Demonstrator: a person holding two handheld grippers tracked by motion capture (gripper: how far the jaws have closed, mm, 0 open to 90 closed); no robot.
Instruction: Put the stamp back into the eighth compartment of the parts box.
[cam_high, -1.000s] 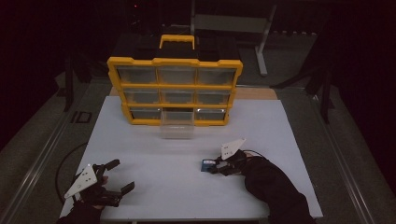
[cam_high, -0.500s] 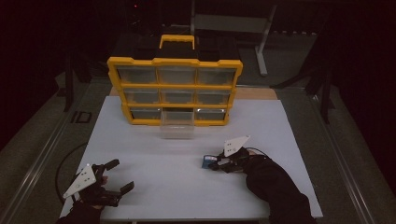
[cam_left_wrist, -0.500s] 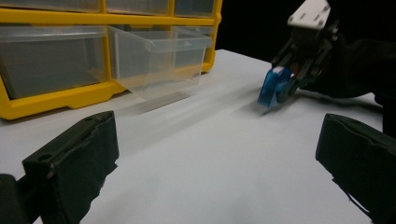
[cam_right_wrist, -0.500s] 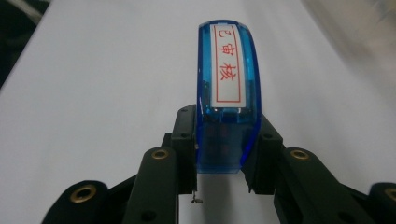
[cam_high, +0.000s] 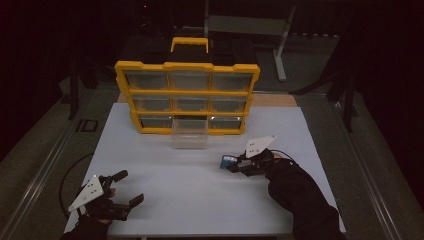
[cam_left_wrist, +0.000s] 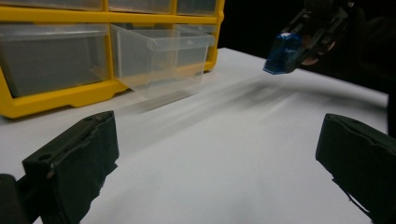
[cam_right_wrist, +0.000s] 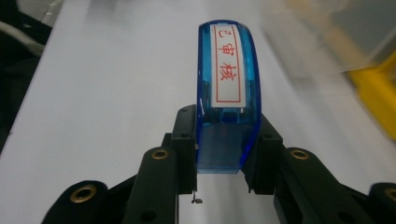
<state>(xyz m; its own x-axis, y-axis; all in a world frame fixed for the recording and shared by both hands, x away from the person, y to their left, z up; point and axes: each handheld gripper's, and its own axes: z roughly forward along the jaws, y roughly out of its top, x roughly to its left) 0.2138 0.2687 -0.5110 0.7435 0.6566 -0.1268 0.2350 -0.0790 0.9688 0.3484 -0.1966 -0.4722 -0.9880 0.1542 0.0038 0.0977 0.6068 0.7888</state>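
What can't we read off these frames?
- Drawer contents of the yellow organizer: high view too small, fronts frosted.
- Pulled-out clear drawer: inside motion-blurred in the left gripper view.
- Blue stamp base: hidden between the right tool jaws.
- Left tool: jaws cut off by the frame's bottom edge.

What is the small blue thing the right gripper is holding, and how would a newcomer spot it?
Start at the yellow drawer cabinet on the white table, whose bottom middle drawer is pulled out. In front of that drawer, to the right, the right gripper clamps a translucent blue stamp. Its white label with red characters sets it apart.
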